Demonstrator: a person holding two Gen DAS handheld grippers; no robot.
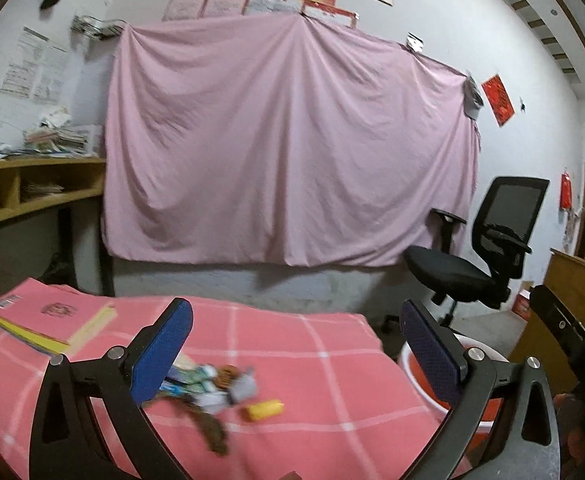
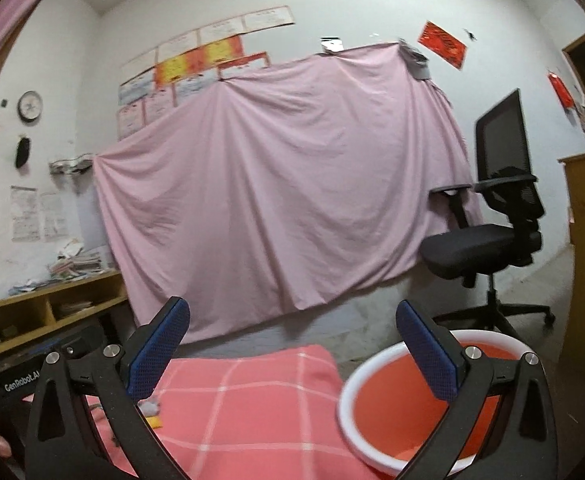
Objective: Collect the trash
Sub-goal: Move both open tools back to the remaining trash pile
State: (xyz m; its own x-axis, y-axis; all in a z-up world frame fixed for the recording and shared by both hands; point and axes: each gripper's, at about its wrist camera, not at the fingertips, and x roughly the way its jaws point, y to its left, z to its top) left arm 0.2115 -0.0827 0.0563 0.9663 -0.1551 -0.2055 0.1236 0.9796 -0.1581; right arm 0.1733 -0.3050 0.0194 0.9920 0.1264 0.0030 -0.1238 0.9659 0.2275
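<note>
**A:** What is in front of the two grippers?

**B:** A worktop (image 1: pixel 332 360) covered with a pink cloth checked in white lines. In the left wrist view a small heap of trash (image 1: pixel 208 388) lies on the cloth: crumpled wrappers in pale green, white and grey, with a dark strip trailing toward the camera. The heap is blurred, so single pieces are hard to tell apart. Just beside it, toward the right, lies a small yellow roll-shaped piece (image 1: pixel 263 409).

**A:** And the jaws?

**B:** The left gripper (image 1: pixel 296 344) has its jaws spread wide, with nothing between the blue pads. The heap sits low in the picture, next to the left pad and partly behind it. The right gripper (image 2: pixel 292 344) also stands wide open and empty.

**A:** Is there a container?

**B:** Yes. An orange basin (image 2: pixel 392 408) with a white rim stands off the right edge of the worktop. In the right wrist view it is partly behind the right pad, and the part of its inside that shows looks bare.

**A:** Anything else nearby?

**B:** A pink book (image 1: pixel 48 320) lies at the far left of the worktop, well apart from the heap. Behind hangs a large pink sheet (image 1: pixel 288 140) on the wall, with a black office chair (image 1: pixel 488 248) to its right.
</note>
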